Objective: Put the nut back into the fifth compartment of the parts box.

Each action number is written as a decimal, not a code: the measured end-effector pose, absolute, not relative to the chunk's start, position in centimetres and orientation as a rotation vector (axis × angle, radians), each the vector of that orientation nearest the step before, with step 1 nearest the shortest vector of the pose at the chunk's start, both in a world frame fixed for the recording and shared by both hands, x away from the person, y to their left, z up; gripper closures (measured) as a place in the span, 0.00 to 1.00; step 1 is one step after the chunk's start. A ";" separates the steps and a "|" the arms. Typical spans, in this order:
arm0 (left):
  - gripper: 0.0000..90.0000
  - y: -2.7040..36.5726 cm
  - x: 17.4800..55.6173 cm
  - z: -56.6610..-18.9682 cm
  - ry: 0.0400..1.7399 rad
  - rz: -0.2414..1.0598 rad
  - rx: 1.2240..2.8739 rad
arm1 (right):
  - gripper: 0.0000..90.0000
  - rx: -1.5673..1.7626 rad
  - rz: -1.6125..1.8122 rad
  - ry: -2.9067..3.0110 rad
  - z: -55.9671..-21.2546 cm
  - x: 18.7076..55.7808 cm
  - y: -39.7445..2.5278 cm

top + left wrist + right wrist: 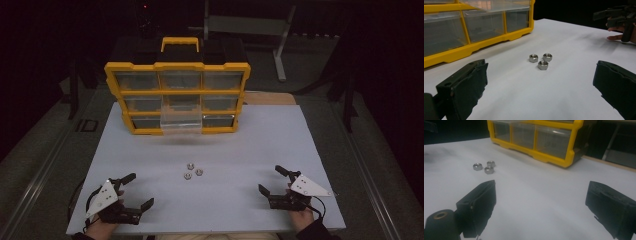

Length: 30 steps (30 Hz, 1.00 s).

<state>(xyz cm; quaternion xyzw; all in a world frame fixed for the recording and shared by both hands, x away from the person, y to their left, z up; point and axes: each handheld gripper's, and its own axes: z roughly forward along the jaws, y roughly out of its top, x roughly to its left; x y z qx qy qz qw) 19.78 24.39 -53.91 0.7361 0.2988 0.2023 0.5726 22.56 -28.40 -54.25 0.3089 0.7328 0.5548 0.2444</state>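
Nearest the person, the left claw (134, 192) and right claw (270, 181) rest spread wide and empty on the white counter (240, 145). Beyond them, short of the yellow plastic drawer organizer (177, 92), three small steel hex nuts (192, 170) cluster; light, hard, probably slippery, best pinched across opposite flats.

Bare table (240, 150) lies between both wide-open tongs and the three nuts (192, 171) at centre. At the far edge, the yellow organizer (177, 95), one drawer (181, 122) protruding, blocks passage.
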 end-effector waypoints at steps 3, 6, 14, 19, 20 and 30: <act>0.00 24.3 19.7 -53.8 0.698 0.476 1.724 | 0.11 0.824 1.513 1.976 -53.9 22.3 -28.5; 0.00 24.2 19.7 -53.6 0.691 0.484 1.727 | 0.11 0.841 1.516 1.963 -53.7 22.2 -28.7; 0.00 24.1 19.7 -53.5 0.697 0.472 1.718 | 0.11 0.842 1.511 1.961 -53.7 22.3 -28.7; 0.00 24.2 19.7 -53.4 0.704 0.469 1.707 | 0.11 0.838 1.506 1.960 -53.7 22.2 -28.7; 0.00 24.2 19.7 -53.4 0.704 0.471 1.707 | 0.11 0.834 1.510 1.958 -53.6 22.2 -28.6; 0.00 23.8 19.9 -50.7 0.726 0.472 1.663 | 0.11 0.832 1.524 1.949 -53.5 22.2 -28.6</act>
